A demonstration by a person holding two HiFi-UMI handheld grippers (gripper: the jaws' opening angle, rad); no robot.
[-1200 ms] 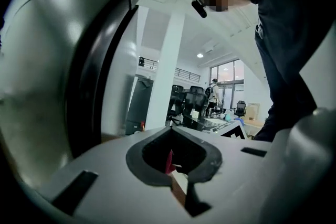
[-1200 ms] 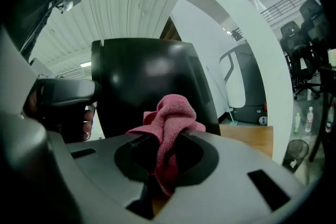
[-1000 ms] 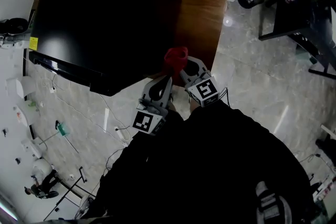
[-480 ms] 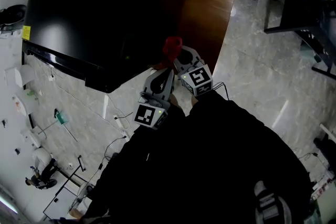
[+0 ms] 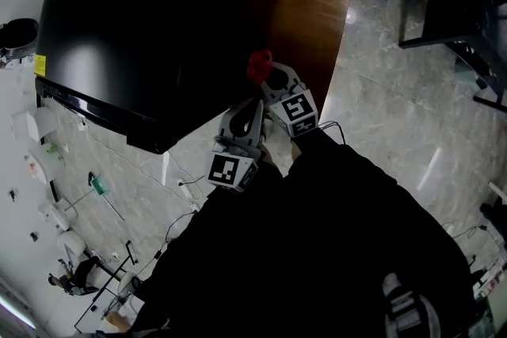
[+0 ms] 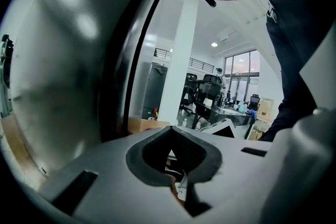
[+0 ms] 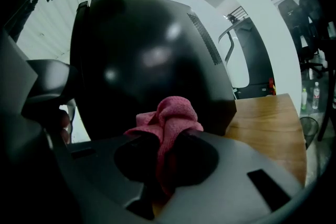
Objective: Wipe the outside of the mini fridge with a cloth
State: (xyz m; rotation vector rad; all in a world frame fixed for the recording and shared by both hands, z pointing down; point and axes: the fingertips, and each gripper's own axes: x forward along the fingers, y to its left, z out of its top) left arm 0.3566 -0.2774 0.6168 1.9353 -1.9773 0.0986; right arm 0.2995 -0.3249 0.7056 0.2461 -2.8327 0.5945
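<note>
Cloth (image 7: 167, 118) between fingers (image 7: 231, 161) of right gripper (image 7: 161, 147), beside mini fridge (image 7: 152, 60)

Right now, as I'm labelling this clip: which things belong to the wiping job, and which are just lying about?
Job: fridge; cloth; right gripper, shut on the cloth.
Lying about: wooden table; floor cables; left gripper, idle.

Grey marble floor (image 5: 396, 131), wooden table (image 5: 313, 12), black desk (image 5: 451, 12) at right

Glossy fridge (image 5: 150, 28), nubby cloth (image 7: 165, 120)
</note>
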